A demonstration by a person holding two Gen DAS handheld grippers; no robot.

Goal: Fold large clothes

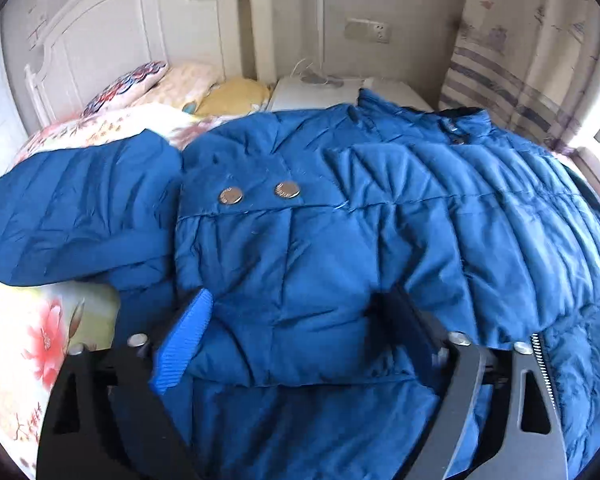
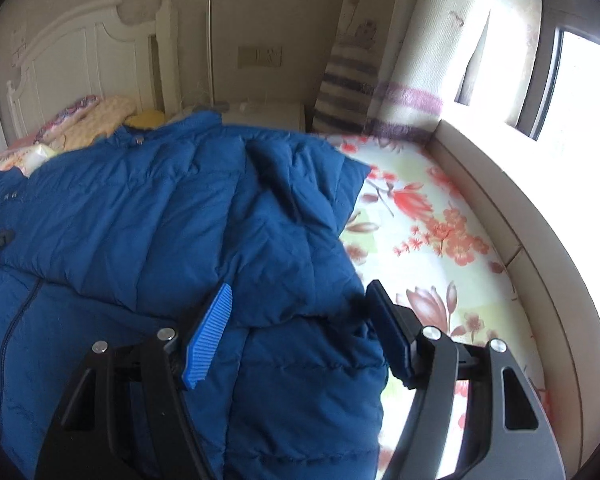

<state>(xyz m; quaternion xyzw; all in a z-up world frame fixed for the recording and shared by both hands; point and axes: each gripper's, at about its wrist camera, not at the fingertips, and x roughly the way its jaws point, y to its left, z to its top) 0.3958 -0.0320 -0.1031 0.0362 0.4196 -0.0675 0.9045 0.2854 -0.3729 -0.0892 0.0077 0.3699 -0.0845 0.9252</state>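
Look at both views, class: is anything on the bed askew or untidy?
Yes. The blue puffer jacket lies rumpled on the floral bedsheet, its sleeve splayed out sideways and its folded edges uneven. No damage shows.

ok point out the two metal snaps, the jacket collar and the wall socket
metal snaps [image 1: 230, 195]: left wrist view, on the left snap's face
jacket collar [image 1: 466, 120]: left wrist view, on its upright band
wall socket [image 2: 260, 57]: right wrist view, on the plate's middle
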